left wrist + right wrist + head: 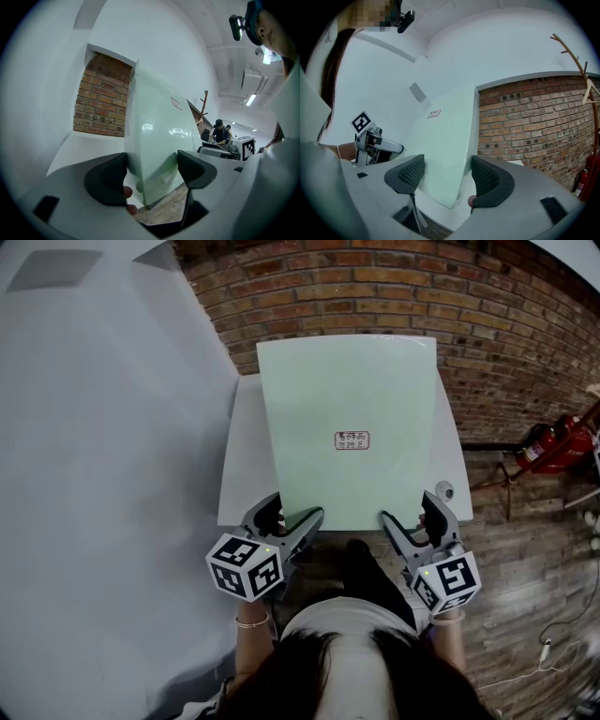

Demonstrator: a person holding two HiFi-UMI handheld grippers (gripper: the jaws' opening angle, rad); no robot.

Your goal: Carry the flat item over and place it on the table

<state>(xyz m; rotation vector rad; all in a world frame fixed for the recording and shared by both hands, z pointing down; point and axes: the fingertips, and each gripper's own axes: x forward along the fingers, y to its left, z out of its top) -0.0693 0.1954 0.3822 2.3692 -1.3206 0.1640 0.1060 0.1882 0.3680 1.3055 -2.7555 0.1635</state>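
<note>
Jaws first, low in the head view, one pair on each near corner of the flat item (352,381). Left gripper (298,512) clamped on the near left corner, jaws pressed to both faces of the sheet. Right gripper (406,512) the same on the near right corner, jaws closed over the edge. Between them a pale green panel, glossy, with a small red-bordered label (352,440) near its middle. Held tilted, up off the white bench (242,451), covering most of the bench top in the head view, near edge overhanging toward the person. Beyond, brick wall (394,287). Plain white wall (94,474) to the left. Red fire extinguisher (555,444) low by the brick, off to the right.
</note>
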